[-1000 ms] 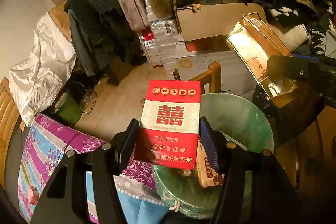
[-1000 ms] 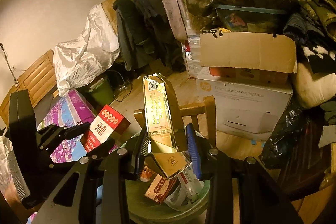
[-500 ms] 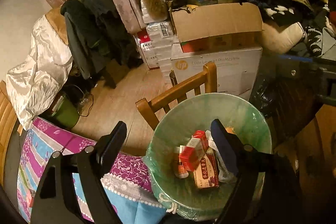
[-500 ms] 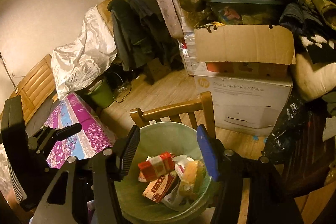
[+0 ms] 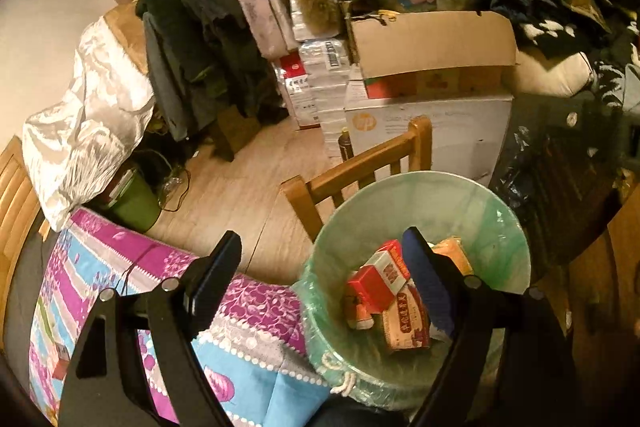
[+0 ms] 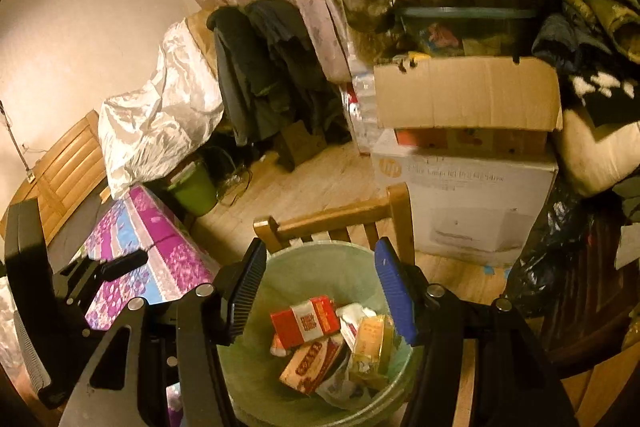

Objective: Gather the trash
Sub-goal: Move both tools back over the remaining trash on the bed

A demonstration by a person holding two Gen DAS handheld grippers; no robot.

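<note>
Green plastic lines the trash bin (image 5: 500, 227), and I see it from above in both of my wrist views. My left gripper (image 5: 320, 263) has its two fingers spread wide apart, and nothing is between them. My right gripper (image 6: 320, 283) is spread wide too, and it holds nothing. Both hang over the bin.

The red and white box (image 6: 306, 321) lies inside the bin, on top of the pile. In the right wrist view it is at about 6 o'clock, just under the gap between my fingers. The gold box (image 6: 370, 347) lies next to it on the right, at about 5 o'clock, tipped against the bin wall. More trash sits under them: an orange packet (image 6: 310, 361) and some white wrappers. They all touch each other in a messy heap.

So I think this part of the job is done. Two boxes are in, and my hands are free. What is left I cannot tell well. The flowery cloth (image 5: 168, 287) at 8 o'clock in the left wrist view may hold more trash, but I see only one small thing near its edge, too small to name. I would look there next.

The bin is about half full. The wooden chair (image 5: 360, 163) stands behind it at 12 o'clock, touching its rim.
</note>
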